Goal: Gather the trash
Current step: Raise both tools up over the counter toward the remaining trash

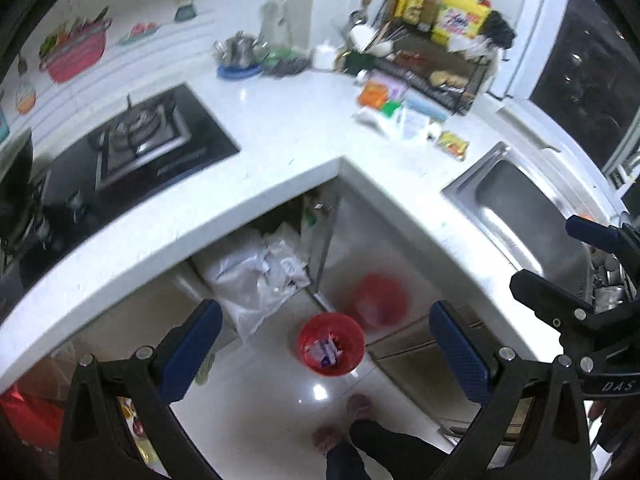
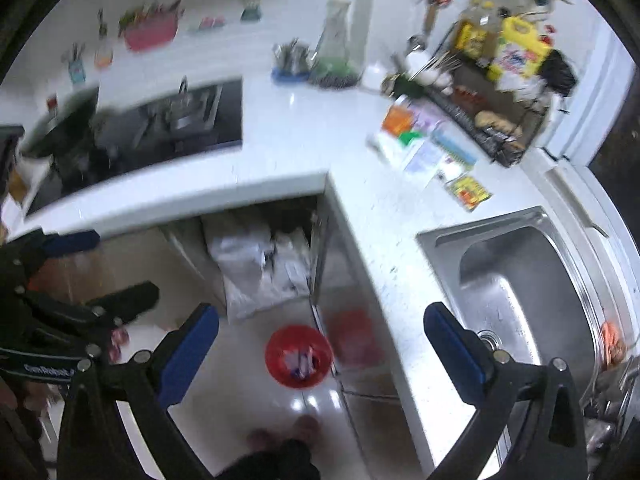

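A red trash bin (image 1: 331, 344) stands on the floor below the counter corner, with wrappers inside; it also shows in the right wrist view (image 2: 299, 356). A pile of packets and wrappers (image 1: 394, 110) lies on the white counter (image 1: 288, 132) near the dish rack, with a yellow packet (image 1: 452, 145) beside it; the pile (image 2: 420, 144) and the yellow packet (image 2: 469, 191) also show in the right wrist view. My left gripper (image 1: 326, 346) is open and empty, high above the bin. My right gripper (image 2: 322, 354) is open and empty, also above the floor. Each gripper shows at the edge of the other's view.
A steel sink (image 2: 516, 284) is at the right. A black gas hob (image 1: 136, 140) is at the left. A dish rack with bottles (image 1: 440, 60) stands at the back. A white plastic bag (image 1: 260, 276) sits in the open cabinet. The person's feet (image 1: 340, 428) are on the floor.
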